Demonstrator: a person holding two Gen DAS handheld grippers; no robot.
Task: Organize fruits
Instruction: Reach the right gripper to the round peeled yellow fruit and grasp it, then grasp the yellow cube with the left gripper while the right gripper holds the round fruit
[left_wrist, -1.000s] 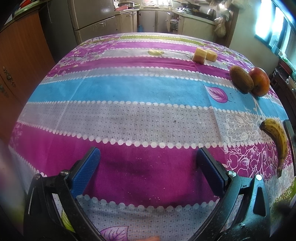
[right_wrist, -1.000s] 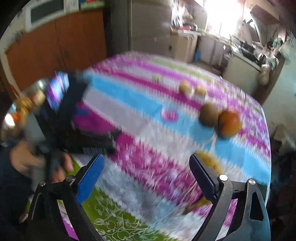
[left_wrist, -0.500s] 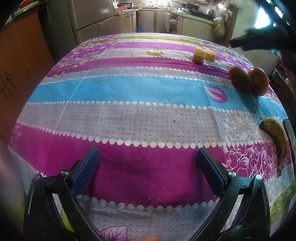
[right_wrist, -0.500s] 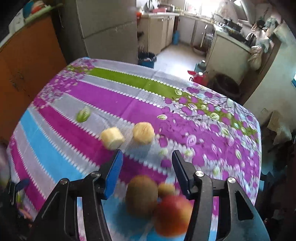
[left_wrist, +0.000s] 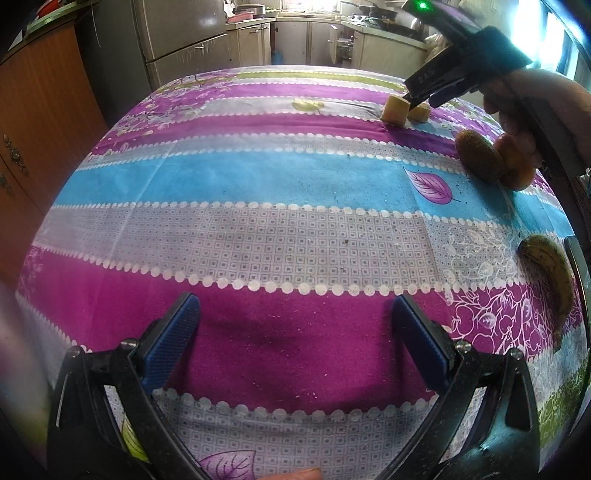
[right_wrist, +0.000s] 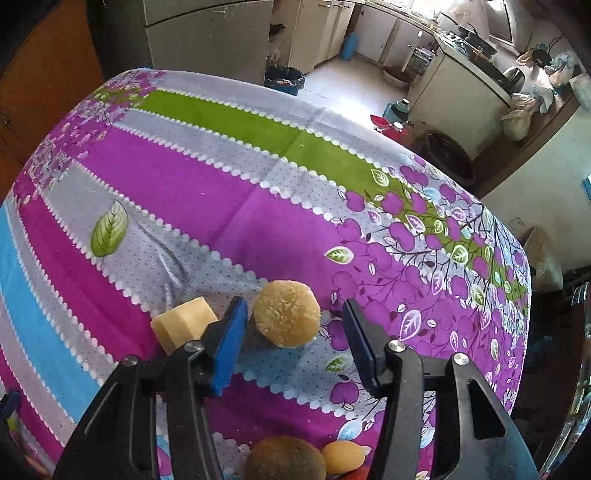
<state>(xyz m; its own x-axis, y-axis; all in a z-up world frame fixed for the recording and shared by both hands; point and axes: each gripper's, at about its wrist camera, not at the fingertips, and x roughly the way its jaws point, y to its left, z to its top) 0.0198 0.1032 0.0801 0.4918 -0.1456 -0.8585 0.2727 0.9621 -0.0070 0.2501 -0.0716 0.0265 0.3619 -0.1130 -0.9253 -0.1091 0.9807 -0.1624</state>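
Observation:
My right gripper (right_wrist: 293, 314) is open with its blue pads on either side of a round yellow fruit piece (right_wrist: 286, 314) on the cloth. A pale cut chunk (right_wrist: 183, 326) lies just outside its left finger. Under that gripper sit a kiwi (right_wrist: 284, 459), a small yellow fruit (right_wrist: 343, 458) and a red fruit's edge. In the left wrist view the right gripper (left_wrist: 419, 99), held by a hand, reaches over the two yellow pieces (left_wrist: 395, 109) at the far right. The kiwi (left_wrist: 478, 155), the red fruit (left_wrist: 515, 168) and a banana (left_wrist: 550, 275) lie along the right. My left gripper (left_wrist: 295, 328) hovers open and empty near the front.
A striped purple, blue and grey tablecloth (left_wrist: 258, 184) covers the table. A metal rim (left_wrist: 580, 280) shows at the right edge by the banana. Wooden cabinets (left_wrist: 37, 110) stand left, a fridge (left_wrist: 181, 37) and kitchen counters behind.
My right gripper has swung from the near side across the table past the kiwi to the two yellow pieces, and narrowed around the round one. The left gripper has stayed put.

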